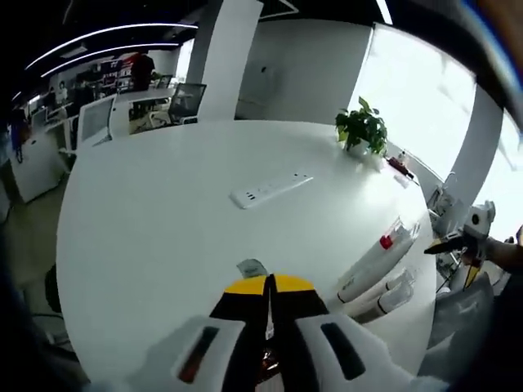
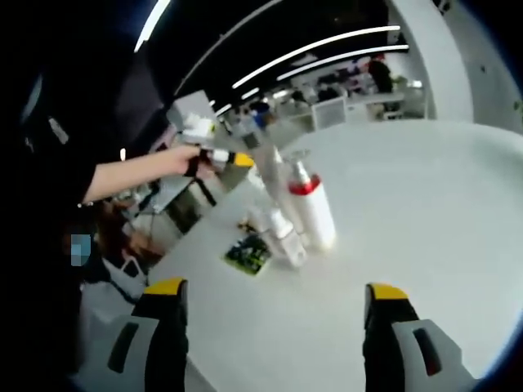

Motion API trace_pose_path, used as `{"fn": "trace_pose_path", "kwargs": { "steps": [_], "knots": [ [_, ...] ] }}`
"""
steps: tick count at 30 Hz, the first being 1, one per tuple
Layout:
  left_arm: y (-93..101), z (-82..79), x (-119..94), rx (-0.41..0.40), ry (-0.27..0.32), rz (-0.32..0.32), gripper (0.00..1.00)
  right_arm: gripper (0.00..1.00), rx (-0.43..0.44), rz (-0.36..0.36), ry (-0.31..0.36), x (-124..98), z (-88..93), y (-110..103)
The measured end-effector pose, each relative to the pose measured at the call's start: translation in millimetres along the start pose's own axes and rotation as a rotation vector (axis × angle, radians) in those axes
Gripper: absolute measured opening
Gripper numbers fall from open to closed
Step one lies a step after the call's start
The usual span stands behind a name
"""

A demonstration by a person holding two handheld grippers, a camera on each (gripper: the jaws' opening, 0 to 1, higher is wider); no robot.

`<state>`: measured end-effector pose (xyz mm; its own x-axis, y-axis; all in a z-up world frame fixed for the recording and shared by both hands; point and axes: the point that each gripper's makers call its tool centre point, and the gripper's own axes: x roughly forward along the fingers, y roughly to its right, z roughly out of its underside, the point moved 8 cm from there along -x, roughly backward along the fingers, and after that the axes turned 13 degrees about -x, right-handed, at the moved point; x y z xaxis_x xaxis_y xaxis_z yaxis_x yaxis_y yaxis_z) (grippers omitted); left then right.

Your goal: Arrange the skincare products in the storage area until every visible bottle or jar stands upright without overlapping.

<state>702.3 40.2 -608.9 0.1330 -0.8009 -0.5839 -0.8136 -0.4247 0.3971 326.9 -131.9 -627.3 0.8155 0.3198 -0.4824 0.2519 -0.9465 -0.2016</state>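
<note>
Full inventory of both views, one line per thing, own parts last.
table: 1, white, round, carries everything below
power strip: 1, white, mid-table in the left gripper view
potted plant: 1, green, far table edge
bottle with red band: 1, white, lying on the table near its edge
smaller bottles: at least 2, white, lying beside the red-banded one
small packet: 1, dark green, flat on the table by the bottles
office desks and chairs: several, white, background
left gripper: yellow-tipped, jaws together
right gripper: yellow-tipped, jaws wide apart, empty
person's arm: dark sleeve, holding the left gripper
</note>
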Motion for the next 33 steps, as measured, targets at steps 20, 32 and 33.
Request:
{"fn": "trace_pose_path", "kwargs": {
  "steps": [20, 32, 33],
  "knots": [
    [72.1, -12.3, -63.2, 0.056, 0.037, 0.107, 0.01, 0.88, -0.013, -0.101, 0.071, -6.7, -14.3, -26.5],
    [120.8, -18.1, -109.1, 0.122, 0.053, 0.154, 0.01, 0.89, -0.016, -0.204, 0.113, -3.7, -25.0, -53.6],
    [123.0, -15.8, -112.1, 0.144, 0.049, 0.143, 0.01, 0.89, -0.019, -0.206, 0.114, -5.1, -25.1, -55.0]
  ]
}}
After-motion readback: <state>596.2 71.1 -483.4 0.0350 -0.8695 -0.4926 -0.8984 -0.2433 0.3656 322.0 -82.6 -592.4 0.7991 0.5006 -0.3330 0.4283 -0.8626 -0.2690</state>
